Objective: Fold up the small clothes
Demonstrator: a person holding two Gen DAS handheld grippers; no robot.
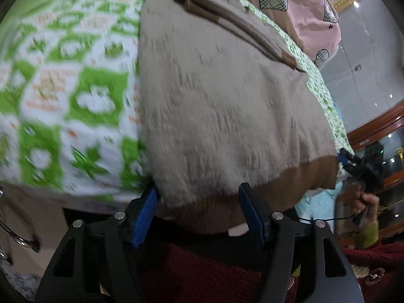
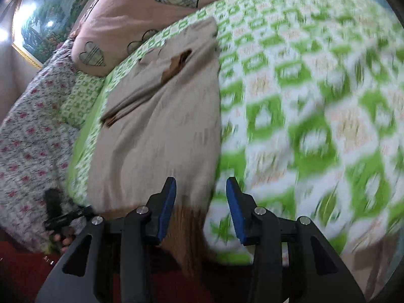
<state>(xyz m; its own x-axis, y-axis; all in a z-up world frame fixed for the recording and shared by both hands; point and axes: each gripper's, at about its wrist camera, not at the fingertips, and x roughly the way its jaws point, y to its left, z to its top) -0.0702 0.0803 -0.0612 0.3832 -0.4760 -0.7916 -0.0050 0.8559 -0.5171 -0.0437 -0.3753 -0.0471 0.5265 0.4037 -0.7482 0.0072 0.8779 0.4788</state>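
Note:
A beige knit sweater [image 1: 222, 106] with a brown ribbed hem [image 1: 290, 176] lies flat on the green-and-white patterned bedsheet [image 1: 63, 80], sleeves folded across its far end. My left gripper [image 1: 199, 197] is open, its blue pads on either side of the hem's left corner at the bed edge. In the right wrist view the sweater [image 2: 156, 131] stretches away, and my right gripper [image 2: 200, 194] is open around the hem's right corner [image 2: 186, 217]. The right gripper also shows in the left wrist view [image 1: 363, 166].
A pink quilt with plaid hearts [image 2: 141, 7] lies at the far end of the bed. A grey floral blanket [image 2: 30, 136] lies to the left in the right wrist view. A framed landscape picture [image 2: 48, 20] hangs on the wall. A wooden cabinet [image 1: 378, 131] stands beside the bed.

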